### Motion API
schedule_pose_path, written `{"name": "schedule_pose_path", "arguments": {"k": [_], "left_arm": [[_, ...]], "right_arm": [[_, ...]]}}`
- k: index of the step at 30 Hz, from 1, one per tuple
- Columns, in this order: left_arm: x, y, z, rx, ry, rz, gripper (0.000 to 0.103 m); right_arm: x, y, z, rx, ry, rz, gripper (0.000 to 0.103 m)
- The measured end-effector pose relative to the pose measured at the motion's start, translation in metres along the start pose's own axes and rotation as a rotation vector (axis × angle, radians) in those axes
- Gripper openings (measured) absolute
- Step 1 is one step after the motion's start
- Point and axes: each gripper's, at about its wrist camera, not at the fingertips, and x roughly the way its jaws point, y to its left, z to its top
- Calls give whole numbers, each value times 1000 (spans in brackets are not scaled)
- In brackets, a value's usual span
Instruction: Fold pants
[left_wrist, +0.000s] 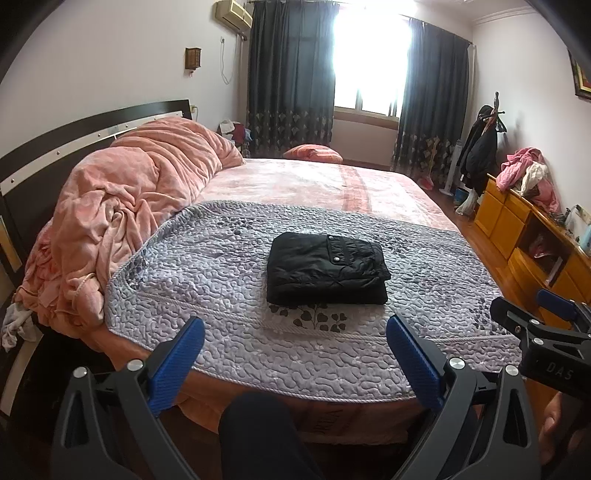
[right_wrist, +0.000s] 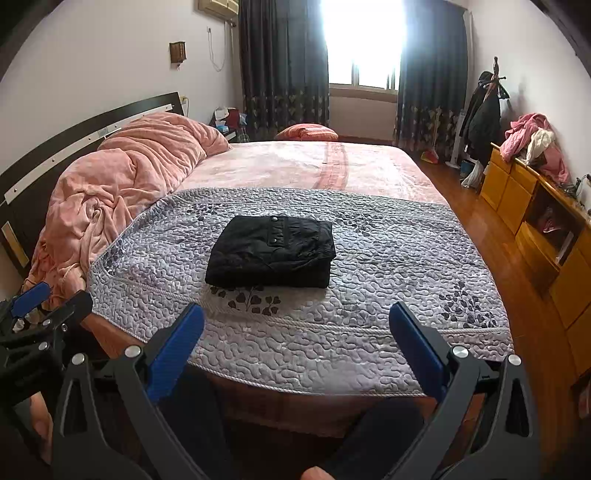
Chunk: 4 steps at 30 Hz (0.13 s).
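Black pants lie folded into a compact rectangular stack on the grey quilted mat that covers the near end of the bed. My left gripper hangs open near the bed's front edge, short of the pants, with nothing between its blue pads. My right gripper is also open and empty, held back from the bed at the same distance. Each gripper shows at the edge of the other's view: the right gripper and the left gripper.
A rumpled pink blanket is heaped along the left side by the dark headboard. A yellow wooden cabinet with clothes on top lines the right wall. The person's knees are below the grippers.
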Motion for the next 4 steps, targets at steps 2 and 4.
{"name": "schedule_pose_path", "arguments": {"k": [2, 4], "left_arm": [[-1, 0, 0, 1, -2, -1, 99], [-4, -2, -1, 3, -5, -1, 99]], "right_arm": [[-1, 0, 0, 0, -1, 1, 100], [-3, 0, -1, 1, -6, 0, 100]]}}
